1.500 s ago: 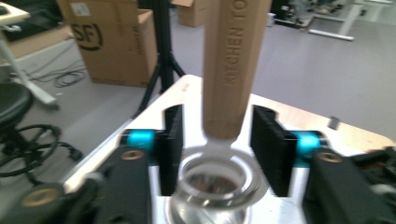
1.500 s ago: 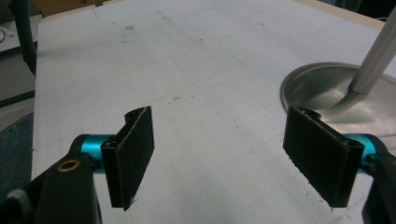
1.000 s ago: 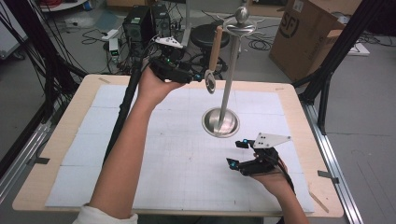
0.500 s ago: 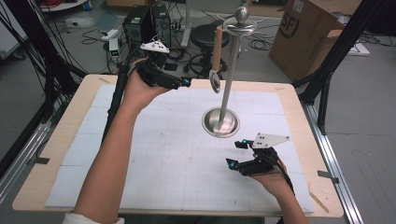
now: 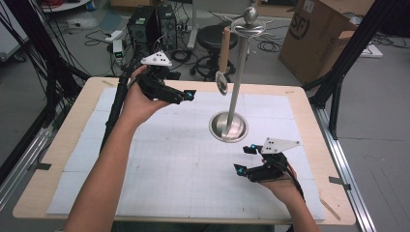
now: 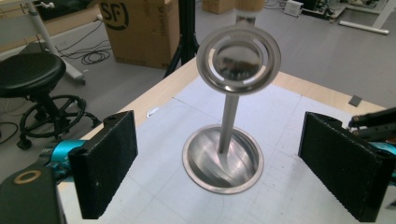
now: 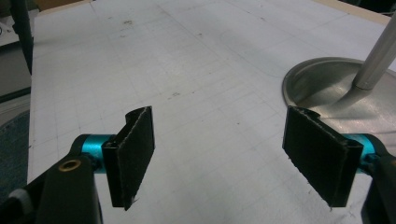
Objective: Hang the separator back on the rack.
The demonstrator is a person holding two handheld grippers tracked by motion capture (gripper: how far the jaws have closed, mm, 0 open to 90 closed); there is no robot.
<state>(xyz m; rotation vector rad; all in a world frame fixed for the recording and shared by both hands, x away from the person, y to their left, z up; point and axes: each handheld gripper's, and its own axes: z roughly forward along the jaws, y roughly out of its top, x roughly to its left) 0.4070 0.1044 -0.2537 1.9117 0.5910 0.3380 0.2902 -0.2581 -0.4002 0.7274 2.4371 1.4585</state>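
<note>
A metal stand [image 5: 228, 126] with a round dish base and a tall pole rises at the back middle of the table. A spoon with a wooden handle [image 5: 224, 53] hangs from its top, the round bowl [image 6: 238, 58] swinging free in front of the pole. My left gripper [image 5: 186, 96] is held up to the left of the spoon, apart from it. Its jaws have just been opening, and they stand wide [image 6: 220, 126] with nothing between them. My right gripper [image 5: 244, 158] rests low on the mat, near the stand's base [image 7: 336, 88], open [image 7: 219, 116] and empty.
A white gridded mat [image 5: 193, 145] covers the wooden table. Beyond the far edge are a cardboard box [image 5: 316, 34], a black stool [image 5: 212, 36] and computer towers [image 5: 145, 24]. Black frame legs stand at both back corners.
My left gripper has pulled back to the left, away from the hanging spoon, and its jaws have spread wider. The right gripper has stayed where it was.
</note>
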